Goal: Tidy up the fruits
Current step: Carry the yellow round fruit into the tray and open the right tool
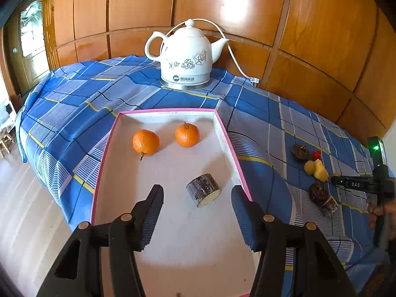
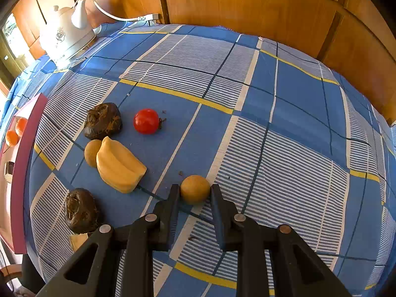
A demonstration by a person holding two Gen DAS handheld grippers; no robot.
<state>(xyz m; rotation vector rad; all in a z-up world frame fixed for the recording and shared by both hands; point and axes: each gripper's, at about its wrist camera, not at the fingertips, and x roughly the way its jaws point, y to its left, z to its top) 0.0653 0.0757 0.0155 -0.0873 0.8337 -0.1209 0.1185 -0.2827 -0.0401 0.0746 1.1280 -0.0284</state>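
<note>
Tongs on the right (image 2: 194,189) close around a small tan round fruit (image 2: 195,188) on the plaid-covered counter (image 2: 284,113), its sides touching both fingers. Left tongs (image 1: 198,198) hang wide above the pink-rimmed tray (image 1: 231,148), where two oranges (image 1: 146,142) and a cut log piece (image 1: 203,189) lie.

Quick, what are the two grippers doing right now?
Left gripper: open, holding nothing, above the tray.
Right gripper: around the small yellow fruit; cannot tell if it is gripping.
</note>
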